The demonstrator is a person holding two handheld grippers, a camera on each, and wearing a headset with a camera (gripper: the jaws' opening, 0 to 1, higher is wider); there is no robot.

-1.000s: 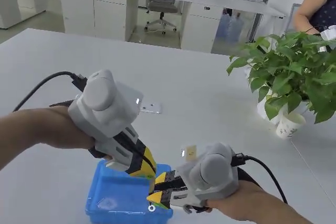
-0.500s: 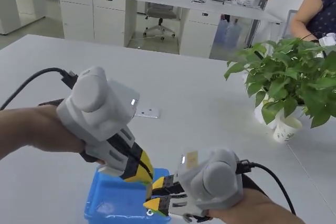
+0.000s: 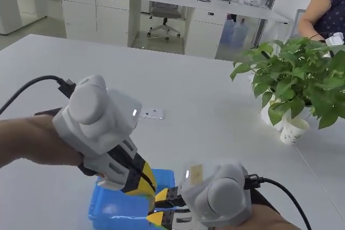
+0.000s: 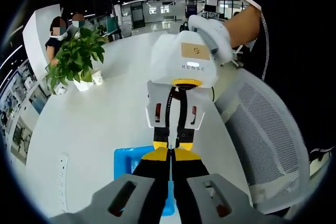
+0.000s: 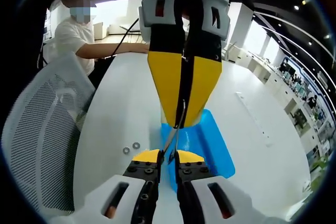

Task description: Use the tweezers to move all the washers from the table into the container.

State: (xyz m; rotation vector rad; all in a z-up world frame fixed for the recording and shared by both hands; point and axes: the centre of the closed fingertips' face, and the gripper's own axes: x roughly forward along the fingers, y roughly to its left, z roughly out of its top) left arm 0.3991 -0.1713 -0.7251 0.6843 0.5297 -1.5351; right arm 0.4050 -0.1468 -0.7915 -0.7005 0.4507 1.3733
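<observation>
A: Which step is this, picking or dropping?

B: Neither, I'd say. The 2 grippers meet tip to tip above the table [image 5: 115, 108], sorting out their hold on the tweezers [image 5: 176, 135]. The left gripper [image 5: 181, 120] has its yellow jaws closed flat on 1 end. The right gripper [image 5: 168, 158] has its jaws drawn in to a sliver around the other end, and it looks pinched there.

A: And the washers?

B: I count 2 washers [image 5: 136, 145] lying flat on the table, close together, just beside the blue container [image 5: 212, 148]. Nothing is touching them. Whether any lie inside the container I can't tell from here.

A: So what comes next?

B: My guess is that 1 gripper lets go, so the tweezers' tips come free. Then the tips go down to a washer. Those rings are thin and flat, so the tips need to catch an edge or the hole, then lift it across into the container.
</observation>
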